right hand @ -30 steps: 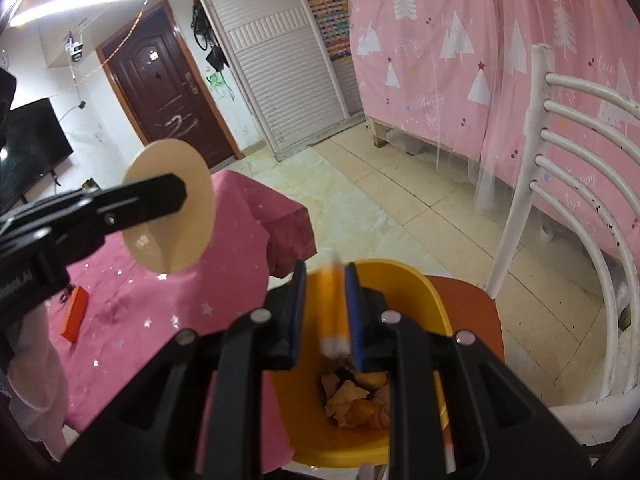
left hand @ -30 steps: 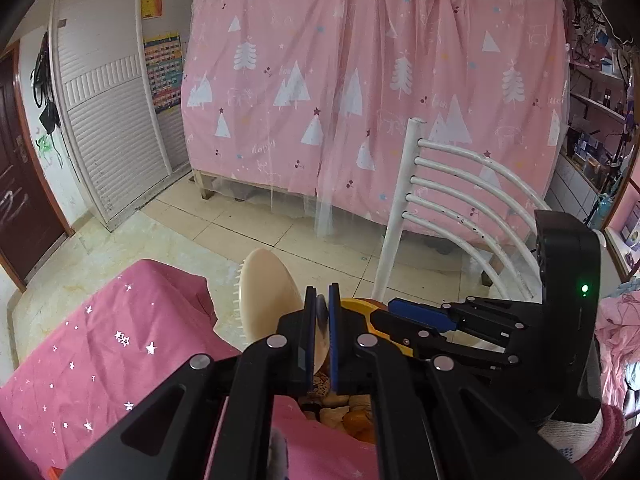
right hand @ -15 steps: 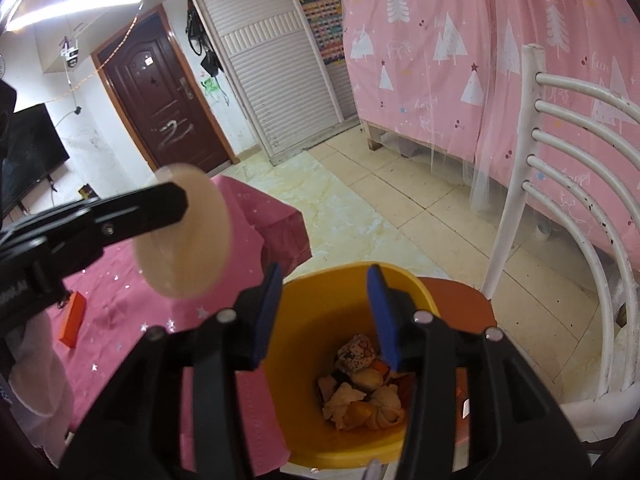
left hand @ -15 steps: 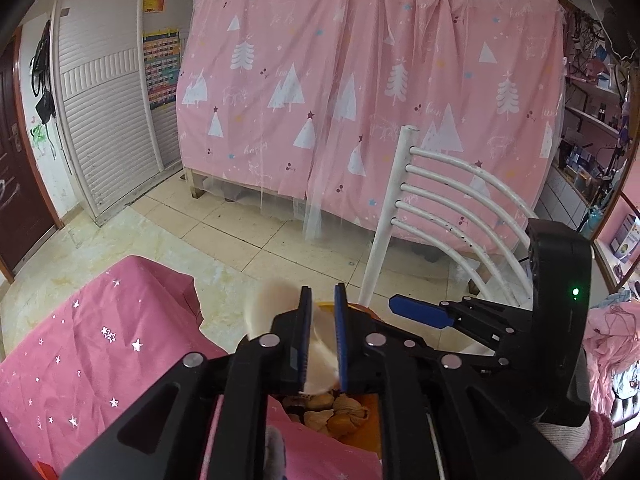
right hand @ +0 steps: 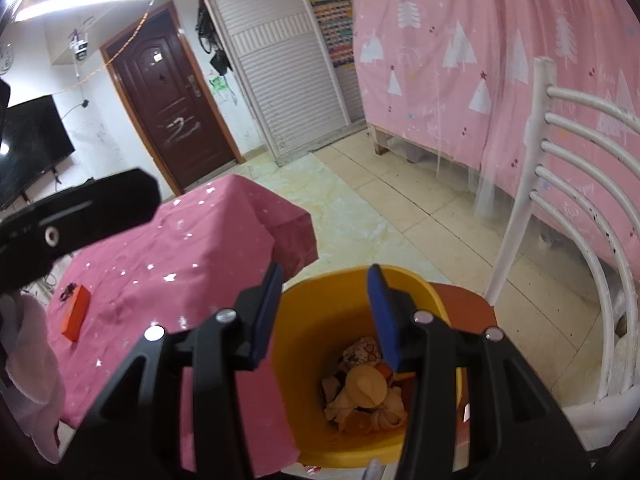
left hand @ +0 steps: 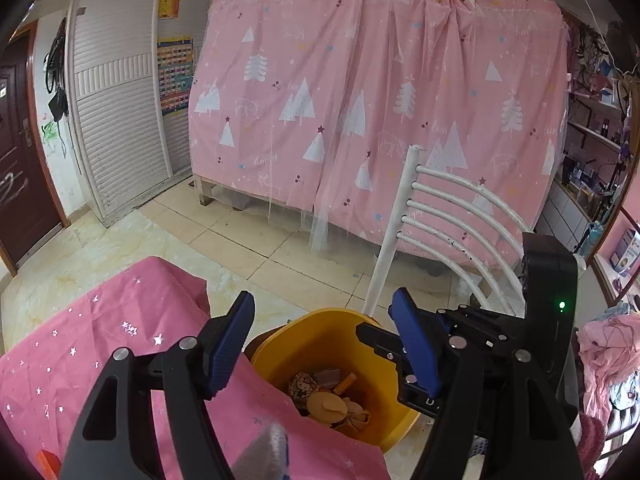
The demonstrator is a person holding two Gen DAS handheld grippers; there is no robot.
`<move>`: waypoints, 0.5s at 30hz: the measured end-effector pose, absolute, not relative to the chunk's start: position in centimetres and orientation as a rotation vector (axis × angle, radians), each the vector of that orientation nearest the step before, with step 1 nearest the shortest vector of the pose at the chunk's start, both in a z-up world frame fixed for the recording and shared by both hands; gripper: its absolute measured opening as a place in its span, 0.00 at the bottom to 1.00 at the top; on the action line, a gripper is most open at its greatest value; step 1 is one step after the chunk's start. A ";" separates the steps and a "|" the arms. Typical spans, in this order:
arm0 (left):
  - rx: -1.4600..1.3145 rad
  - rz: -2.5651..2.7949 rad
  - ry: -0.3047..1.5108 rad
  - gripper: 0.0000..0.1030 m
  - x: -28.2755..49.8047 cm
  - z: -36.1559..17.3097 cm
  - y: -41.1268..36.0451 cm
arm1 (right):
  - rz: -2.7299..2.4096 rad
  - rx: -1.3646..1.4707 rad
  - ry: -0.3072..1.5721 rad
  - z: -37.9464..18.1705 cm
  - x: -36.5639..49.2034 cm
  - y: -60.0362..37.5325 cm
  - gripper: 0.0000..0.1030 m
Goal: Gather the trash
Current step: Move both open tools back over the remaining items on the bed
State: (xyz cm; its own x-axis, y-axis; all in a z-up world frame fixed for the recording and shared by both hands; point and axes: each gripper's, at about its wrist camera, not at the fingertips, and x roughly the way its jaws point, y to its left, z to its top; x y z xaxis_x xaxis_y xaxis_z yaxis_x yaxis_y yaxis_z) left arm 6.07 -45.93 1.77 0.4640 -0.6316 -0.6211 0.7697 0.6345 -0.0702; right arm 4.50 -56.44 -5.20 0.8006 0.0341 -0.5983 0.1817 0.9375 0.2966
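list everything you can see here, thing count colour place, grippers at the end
bin: one, yellow, on the chair seat beside the table
trash: a pile, tan and orange scraps with a round beige disc on top, at the bottom of the bin
tablecloth: one, pink with silver stars, covering the table
box: one, orange, flat on the tablecloth
chair: one, white slatted back, brown seat, behind the bin
curtain: one, pink with white trees, across the far side
door: one, dark brown, far wall
television: one, black, on the wall
left gripper: one, black with blue pads, above the bin, jaws opening, nothing between them
right gripper: one, black with blue pads, above the bin, open, empty
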 end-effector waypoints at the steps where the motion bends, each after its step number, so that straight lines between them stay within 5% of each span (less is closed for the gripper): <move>1: 0.223 -0.866 0.656 0.62 6.1 2.0 -45.4 | -0.072 0.341 0.633 -4.9 4.4 -56.0 0.44; 4: 0.197 -0.857 0.649 0.62 6.0 2.4 -44.0 | -0.036 0.306 0.599 -3.8 4.2 -54.3 0.60; 15: 0.127 -0.744 0.621 0.62 6.5 3.9 -35.9 | 0.118 0.219 0.599 -2.3 5.4 -46.8 0.61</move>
